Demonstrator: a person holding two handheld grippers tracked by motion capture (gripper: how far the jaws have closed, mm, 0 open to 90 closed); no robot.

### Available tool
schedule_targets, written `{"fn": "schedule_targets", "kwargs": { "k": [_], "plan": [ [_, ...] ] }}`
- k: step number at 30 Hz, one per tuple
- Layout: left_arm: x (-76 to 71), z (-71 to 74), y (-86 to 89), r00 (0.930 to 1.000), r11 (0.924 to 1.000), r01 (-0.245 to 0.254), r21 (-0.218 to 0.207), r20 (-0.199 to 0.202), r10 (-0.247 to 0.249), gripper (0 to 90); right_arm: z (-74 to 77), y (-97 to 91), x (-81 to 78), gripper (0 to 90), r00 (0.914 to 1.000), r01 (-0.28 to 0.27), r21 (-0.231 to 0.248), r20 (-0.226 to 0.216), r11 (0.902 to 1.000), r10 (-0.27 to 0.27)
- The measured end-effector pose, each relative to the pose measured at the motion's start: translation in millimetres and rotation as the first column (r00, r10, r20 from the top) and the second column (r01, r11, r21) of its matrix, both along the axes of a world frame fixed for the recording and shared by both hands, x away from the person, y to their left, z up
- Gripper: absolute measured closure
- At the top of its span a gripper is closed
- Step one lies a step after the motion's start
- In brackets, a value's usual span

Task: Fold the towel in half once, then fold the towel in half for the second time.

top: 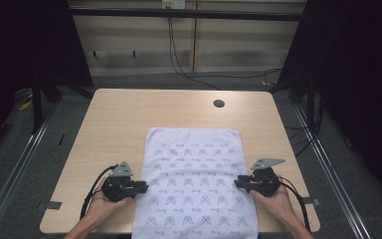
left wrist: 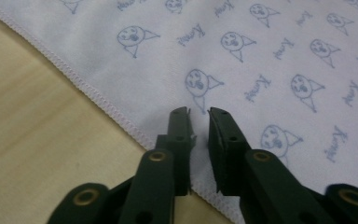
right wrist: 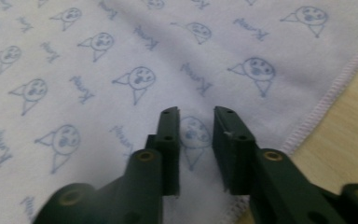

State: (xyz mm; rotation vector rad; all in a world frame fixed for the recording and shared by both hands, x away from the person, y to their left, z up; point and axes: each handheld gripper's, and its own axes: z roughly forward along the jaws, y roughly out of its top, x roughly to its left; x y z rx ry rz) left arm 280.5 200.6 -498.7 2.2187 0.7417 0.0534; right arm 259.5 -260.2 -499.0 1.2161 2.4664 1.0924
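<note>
Cloth: one white towel (top: 194,184), thin and soft, printed all over with small blue cartoon faces and blue script words, its edges finished with a pale stitched hem.
Cloth place: it lay flat in the near half of the table, its near end hanging over the 6 o'clock edge between my two forearms.
Table: one light wooden table (top: 119,119), smooth, with rounded corners.
Hole: one round dark cable hole (top: 219,103) sat toward 12 o'clock, beyond the towel and well apart from it.
Grippers: two, both black, each topped with one grey three-cornered plate and trailing one black cable.
Left gripper: my left gripper (top: 145,186) sat at the towel's 9 o'clock edge, pointing toward 3 o'clock.
Left jaws: in the left gripper view my two jaws stood over the hem with a narrow gap, cloth showing through it; I could not tell whether the pads pinched any cloth.
Right gripper: my right gripper (top: 237,183) sat at the towel's 3 o'clock edge, pointing toward 9 o'clock.
Right jaws: in the right gripper view my two jaws stood a little apart just inside the hem, a printed face visible between them, and nothing was pinched.
Hands: two, one behind each gripper, wrists resting near the 6 o'clock edge.
</note>
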Motion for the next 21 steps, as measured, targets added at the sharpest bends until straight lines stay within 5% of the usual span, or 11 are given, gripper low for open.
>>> {"fn": "schedule_targets", "kwargs": {
  "k": [3,5,9,21],
  "plan": [
    [-7.7,-0.2,2.6,0.9978,0.9978,0.067,-0.003,0.000,-0.067,86.8,1.0,1.1,-7.6,78.6,0.9997,0.022,-0.028,0.011,0.9994,-0.022],
    [-7.7,-0.7,4.3,0.9981,0.9983,0.054,-0.020,-0.030,-0.055,87.8,1.4,2.8,-12.1,79.5,0.9995,0.026,-0.042,0.021,0.9988,-0.025],
    [-9.3,-1.0,4.1,0.9974,0.9984,0.046,-0.032,-0.054,-0.047,88.7,1.3,-0.4,-14.6,83.1,0.9997,0.021,-0.007,-0.015,0.9998,-0.021],
    [-44.0,3.9,3.9,0.9808,0.9872,0.155,-0.037,-0.114,-0.158,81.1,6.4,-0.7,-40.5,79.3,0.9914,-0.047,0.026,-0.121,0.9986,0.050]
  ]
}}
